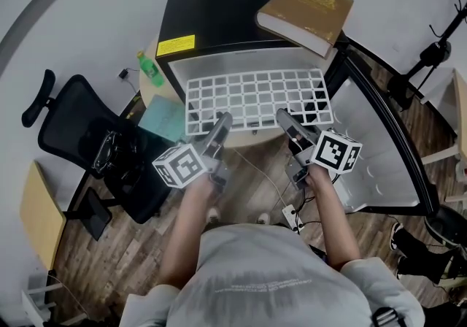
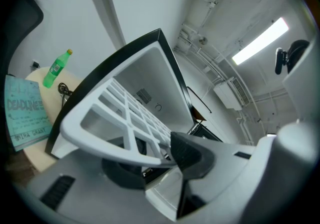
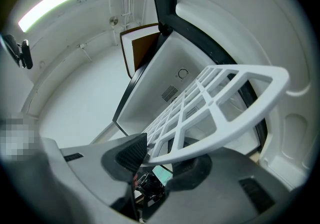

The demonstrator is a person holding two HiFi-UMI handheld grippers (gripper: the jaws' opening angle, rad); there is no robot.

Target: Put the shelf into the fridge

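My left gripper (image 1: 220, 127) and right gripper (image 1: 286, 121) each clamp the near edge of the white grid shelf (image 1: 255, 98) (far end inside the open black fridge (image 1: 219, 15)).

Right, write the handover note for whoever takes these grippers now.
Left gripper: shut on the shelf's near edge.
Right gripper: shut on the same edge.
Shelf: held at the mouth of the fridge, its far edge seemingly just inside. The door is open on the right.
Done: shelf gripped and lined up.
Left: slide it fully in, seat it, release.
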